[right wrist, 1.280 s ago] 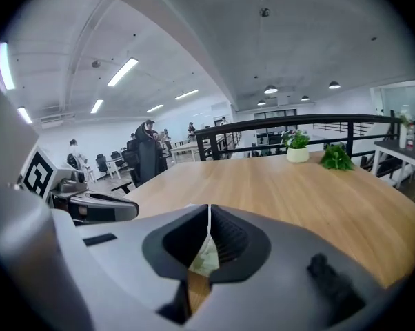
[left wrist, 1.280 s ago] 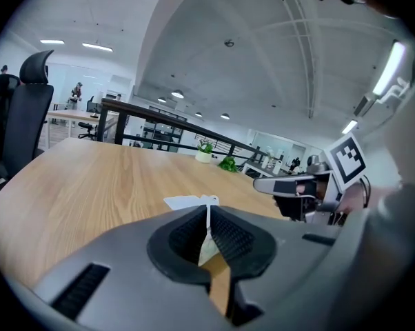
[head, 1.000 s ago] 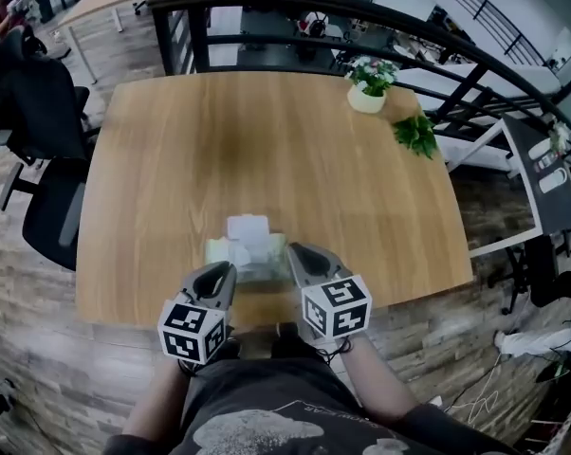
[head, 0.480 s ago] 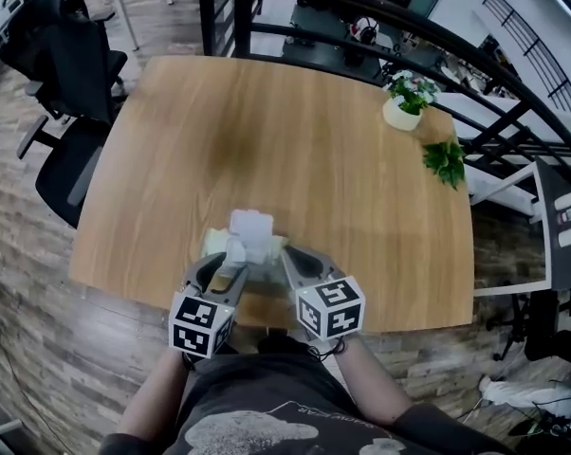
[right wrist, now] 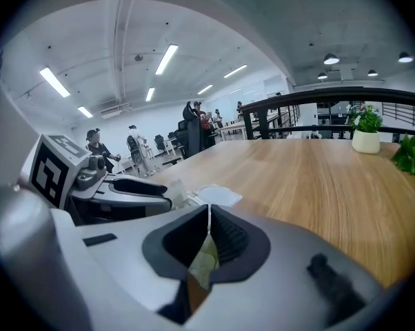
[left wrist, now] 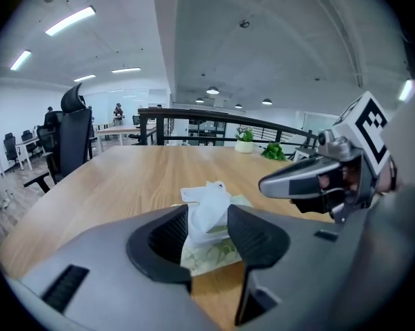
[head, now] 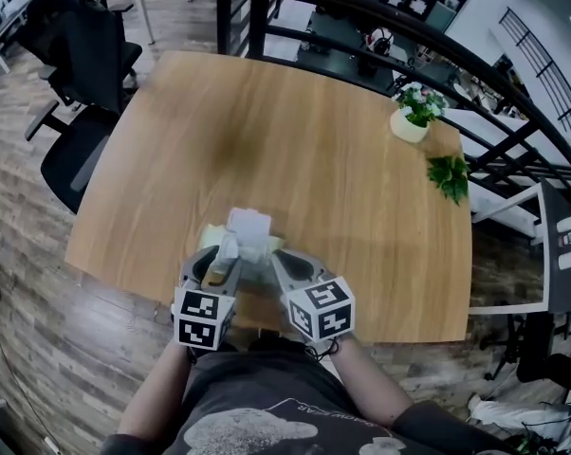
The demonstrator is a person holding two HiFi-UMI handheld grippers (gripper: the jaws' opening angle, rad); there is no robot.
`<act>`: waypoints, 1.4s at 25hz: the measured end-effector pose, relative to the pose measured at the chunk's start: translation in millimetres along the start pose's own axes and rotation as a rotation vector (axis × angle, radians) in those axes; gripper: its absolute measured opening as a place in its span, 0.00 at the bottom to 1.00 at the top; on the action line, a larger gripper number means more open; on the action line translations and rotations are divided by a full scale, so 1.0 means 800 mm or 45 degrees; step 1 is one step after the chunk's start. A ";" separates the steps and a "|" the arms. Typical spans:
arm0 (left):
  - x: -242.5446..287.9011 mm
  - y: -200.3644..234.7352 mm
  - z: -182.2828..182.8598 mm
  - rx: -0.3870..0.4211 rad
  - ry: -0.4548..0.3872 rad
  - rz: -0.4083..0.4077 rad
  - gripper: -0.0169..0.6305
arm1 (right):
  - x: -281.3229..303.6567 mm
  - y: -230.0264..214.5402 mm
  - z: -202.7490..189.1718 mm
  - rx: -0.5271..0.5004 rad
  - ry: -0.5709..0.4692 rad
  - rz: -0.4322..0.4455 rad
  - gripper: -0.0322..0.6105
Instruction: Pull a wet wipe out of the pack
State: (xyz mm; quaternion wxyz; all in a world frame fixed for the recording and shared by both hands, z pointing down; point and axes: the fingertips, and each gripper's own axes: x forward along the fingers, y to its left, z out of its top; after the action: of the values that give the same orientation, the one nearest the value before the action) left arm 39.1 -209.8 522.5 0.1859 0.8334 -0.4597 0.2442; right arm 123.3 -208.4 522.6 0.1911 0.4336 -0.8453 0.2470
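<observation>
A pale green wet wipe pack (head: 210, 237) lies near the table's front edge, its white lid flap (head: 249, 224) folded back. A crumpled white wipe (left wrist: 209, 200) sticks up out of the pack (left wrist: 209, 255). My left gripper (left wrist: 207, 216) straddles the wipe; its jaws are opening, and the wipe stands loose between the pads. My right gripper (right wrist: 209, 216) is shut on the pack's right edge (right wrist: 205, 261), which shows as a green strip in the gap. In the head view the left gripper (head: 217, 268) and the right gripper (head: 280, 265) flank the pack.
A potted plant (head: 411, 121) and a green sprig (head: 449, 176) sit at the table's far right. Black office chairs (head: 86, 55) stand to the left, and a black railing (head: 361, 12) runs behind. The wooden table's front edge (head: 390, 335) lies just under the grippers.
The left jaws have spread apart. A white wipe now stands up from the pack between them, where none showed a second ago. Both grippers have tipped downward a little.
</observation>
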 end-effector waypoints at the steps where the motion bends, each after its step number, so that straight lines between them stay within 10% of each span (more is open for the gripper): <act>1: 0.000 0.001 -0.001 -0.007 0.002 0.007 0.31 | 0.000 0.000 -0.002 -0.004 0.005 0.005 0.09; 14: -0.002 0.018 0.003 -0.102 -0.024 0.073 0.06 | 0.019 0.017 -0.008 -0.098 0.050 0.136 0.09; 35: -0.003 0.022 0.005 -0.151 -0.025 0.037 0.05 | 0.055 0.039 -0.014 -0.306 0.184 0.195 0.25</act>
State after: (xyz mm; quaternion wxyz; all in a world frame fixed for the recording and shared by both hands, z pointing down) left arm 23.7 -219.3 519.8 0.2269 0.8164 -0.4874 0.2108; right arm 74.9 -214.6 547.2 0.2825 0.3228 -0.8835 0.1883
